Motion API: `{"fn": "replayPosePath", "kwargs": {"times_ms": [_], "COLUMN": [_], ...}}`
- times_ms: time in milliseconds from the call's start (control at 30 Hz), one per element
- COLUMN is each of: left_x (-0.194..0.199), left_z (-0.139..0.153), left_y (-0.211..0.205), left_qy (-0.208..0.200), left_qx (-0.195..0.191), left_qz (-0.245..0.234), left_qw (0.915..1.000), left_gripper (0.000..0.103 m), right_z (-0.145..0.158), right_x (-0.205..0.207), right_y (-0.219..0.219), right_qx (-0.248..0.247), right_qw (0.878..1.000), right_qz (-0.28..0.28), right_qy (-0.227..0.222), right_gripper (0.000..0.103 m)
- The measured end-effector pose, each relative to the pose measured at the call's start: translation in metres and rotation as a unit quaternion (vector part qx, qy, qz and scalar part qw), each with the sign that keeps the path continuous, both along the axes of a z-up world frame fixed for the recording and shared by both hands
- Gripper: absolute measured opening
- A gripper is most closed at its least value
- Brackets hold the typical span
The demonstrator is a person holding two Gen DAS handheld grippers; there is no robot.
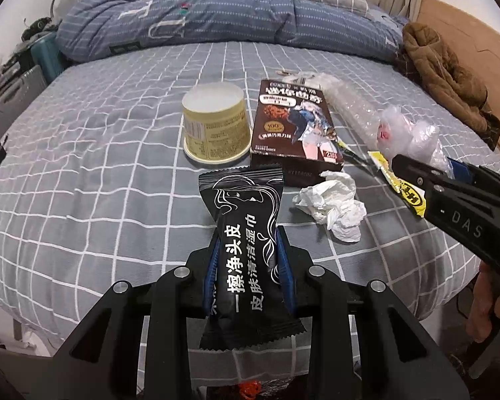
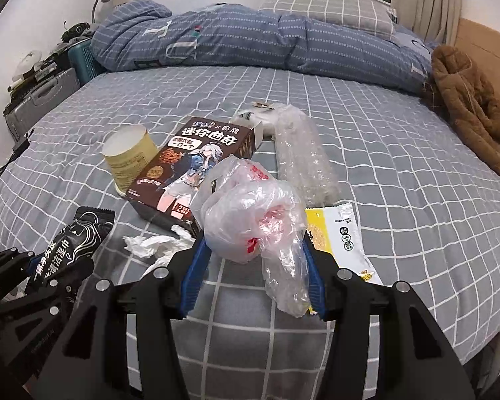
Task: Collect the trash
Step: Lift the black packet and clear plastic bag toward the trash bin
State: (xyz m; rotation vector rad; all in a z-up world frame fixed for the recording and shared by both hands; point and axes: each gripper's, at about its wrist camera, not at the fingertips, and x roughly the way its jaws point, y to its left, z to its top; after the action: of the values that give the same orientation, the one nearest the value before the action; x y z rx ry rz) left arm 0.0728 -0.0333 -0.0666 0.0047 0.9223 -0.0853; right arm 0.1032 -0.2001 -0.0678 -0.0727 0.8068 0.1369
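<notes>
Spreading across the checked bed (image 1: 100, 173), trash lies scattered: a brown biscuit box (image 2: 186, 170), contents unseen, a tipped yellow tub (image 1: 213, 126) showing only its white base, bubble wrap (image 2: 303, 153) and crumpled tissue (image 1: 333, 205). Right gripper (image 2: 253, 263) jaws pinch a crumpled plastic bag (image 2: 250, 213), half hiding a yellow wrapper (image 2: 343, 236); left gripper (image 1: 250, 266) jaws clamp a black wipe packet (image 1: 243, 246).

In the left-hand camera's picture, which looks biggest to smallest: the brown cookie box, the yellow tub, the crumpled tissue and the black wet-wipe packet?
1. Black wet-wipe packet, though it sits in the claw right at the lens, so nearness inflates it.
2. Brown cookie box.
3. Yellow tub, close to the box in apparent size.
4. Crumpled tissue.
</notes>
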Motion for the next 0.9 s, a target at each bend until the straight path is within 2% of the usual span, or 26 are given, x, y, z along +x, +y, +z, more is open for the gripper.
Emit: {"fn": "replayPosePath", "kwargs": {"times_ms": [500, 900], "left_x": [-0.021, -0.035], "left_z": [0.027, 0.029], "left_y": [0.004, 0.005], "left_qy": [-0.029, -0.032], "left_qx": [-0.011, -0.016], "left_qz": [-0.009, -0.019], "left_qw": [0.9995, 0.9992], "left_gripper": [0.030, 0.030], "right_z": [0.020, 0.028], "right_x": [-0.051, -0.079], "right_y": [-0.003, 0.000], "right_qx": [0.007, 0.005], "right_qw": [1.000, 0.999], "right_qz": [-0.007, -0.008], "right_qy": [-0.026, -0.041], "right_gripper": [0.050, 0.050]}}
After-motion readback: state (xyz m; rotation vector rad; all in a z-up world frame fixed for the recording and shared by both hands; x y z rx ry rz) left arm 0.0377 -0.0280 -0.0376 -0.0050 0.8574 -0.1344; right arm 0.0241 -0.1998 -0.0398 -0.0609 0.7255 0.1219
